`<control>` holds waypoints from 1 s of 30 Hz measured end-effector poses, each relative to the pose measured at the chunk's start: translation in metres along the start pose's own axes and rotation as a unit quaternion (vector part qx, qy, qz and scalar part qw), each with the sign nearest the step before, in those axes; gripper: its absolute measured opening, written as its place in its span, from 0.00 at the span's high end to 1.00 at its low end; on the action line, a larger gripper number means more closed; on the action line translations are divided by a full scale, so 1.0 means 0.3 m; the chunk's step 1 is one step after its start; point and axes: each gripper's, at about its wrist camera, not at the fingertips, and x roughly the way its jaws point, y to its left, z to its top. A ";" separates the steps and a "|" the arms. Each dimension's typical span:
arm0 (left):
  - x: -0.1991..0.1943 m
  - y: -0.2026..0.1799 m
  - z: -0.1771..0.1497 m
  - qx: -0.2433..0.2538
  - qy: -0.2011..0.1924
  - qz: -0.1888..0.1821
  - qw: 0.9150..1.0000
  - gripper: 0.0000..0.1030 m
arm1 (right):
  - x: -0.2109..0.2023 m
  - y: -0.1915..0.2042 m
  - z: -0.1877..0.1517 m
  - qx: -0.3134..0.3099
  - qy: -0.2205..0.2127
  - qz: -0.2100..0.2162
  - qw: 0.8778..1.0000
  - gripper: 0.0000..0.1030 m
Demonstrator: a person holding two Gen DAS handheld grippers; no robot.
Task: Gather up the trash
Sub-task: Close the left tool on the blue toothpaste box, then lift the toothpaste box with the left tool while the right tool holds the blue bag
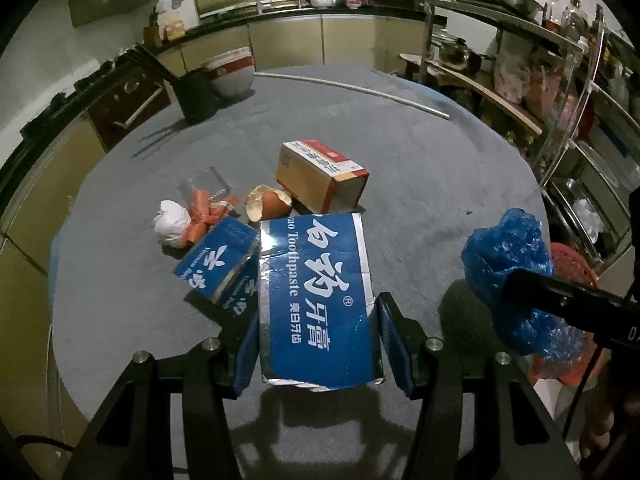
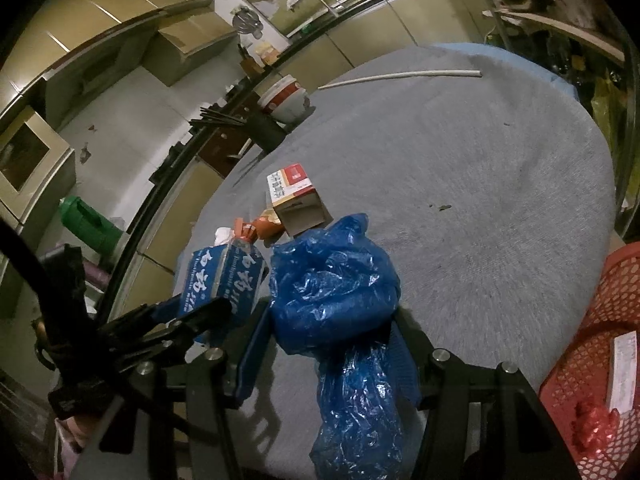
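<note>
My left gripper (image 1: 316, 344) is shut on a blue toothpaste box (image 1: 316, 300) and holds it above the grey round table (image 1: 440, 168). My right gripper (image 2: 328, 348) is shut on a crumpled blue plastic bag (image 2: 336, 288), which also shows in the left wrist view (image 1: 508, 264). On the table lie a second blue toothpaste box (image 1: 218, 260), an eggshell (image 1: 268, 202), a tan and red carton (image 1: 320, 170), orange wrappers (image 1: 204, 216) and a white crumpled tissue (image 1: 172, 222).
A red mesh basket (image 2: 592, 344) stands at the right edge of the table with a white box and red trash in it. A white rod (image 1: 352, 88) lies at the table's far side. A dark chopstick holder (image 1: 196, 96) and a bowl (image 1: 232, 72) stand at far left.
</note>
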 end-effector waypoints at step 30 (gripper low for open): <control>0.080 0.145 -0.183 -0.105 0.108 -0.034 0.988 0.40 | 0.092 0.032 -0.096 0.002 0.071 -0.014 0.997 0.39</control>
